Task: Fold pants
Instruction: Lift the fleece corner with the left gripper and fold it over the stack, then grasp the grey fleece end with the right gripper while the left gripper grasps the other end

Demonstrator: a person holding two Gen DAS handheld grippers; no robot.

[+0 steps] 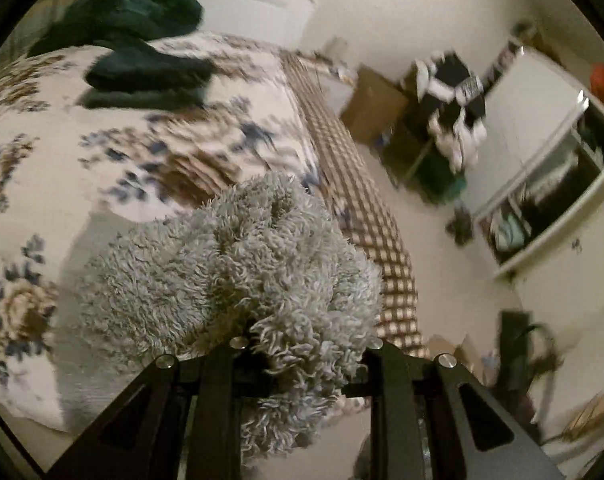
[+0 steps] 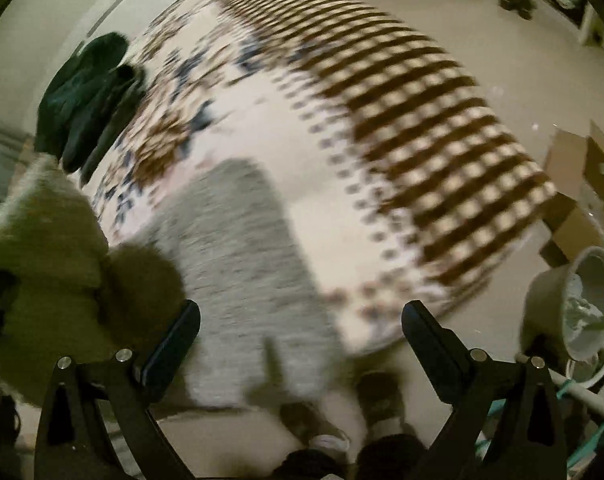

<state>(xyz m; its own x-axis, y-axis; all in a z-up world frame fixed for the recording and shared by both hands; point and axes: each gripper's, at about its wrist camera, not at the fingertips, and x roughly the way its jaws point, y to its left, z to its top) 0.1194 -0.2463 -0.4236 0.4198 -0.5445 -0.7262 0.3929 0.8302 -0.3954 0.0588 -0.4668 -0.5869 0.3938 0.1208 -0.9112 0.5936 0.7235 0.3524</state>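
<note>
The pants are grey and fluffy (image 1: 238, 264). In the left wrist view my left gripper (image 1: 302, 364) is shut on a bunched part of them and holds it above the bed; the fingertips are buried in the pile. In the right wrist view one flat stretch of the grey pants (image 2: 242, 264) lies on the floral bedspread (image 2: 302, 168), and a lifted part (image 2: 42, 256) hangs at the left. My right gripper (image 2: 302, 328) is open and empty above the flat stretch near the bed's front edge. This view is motion-blurred.
A dark green garment (image 1: 138, 44) lies at the far end of the bed, also in the right wrist view (image 2: 86, 100). The checked bed side (image 1: 361, 184) drops to a beige floor. Cardboard boxes (image 1: 371, 100), a shelf (image 1: 549, 184) and a bin (image 2: 573, 304) stand on the floor.
</note>
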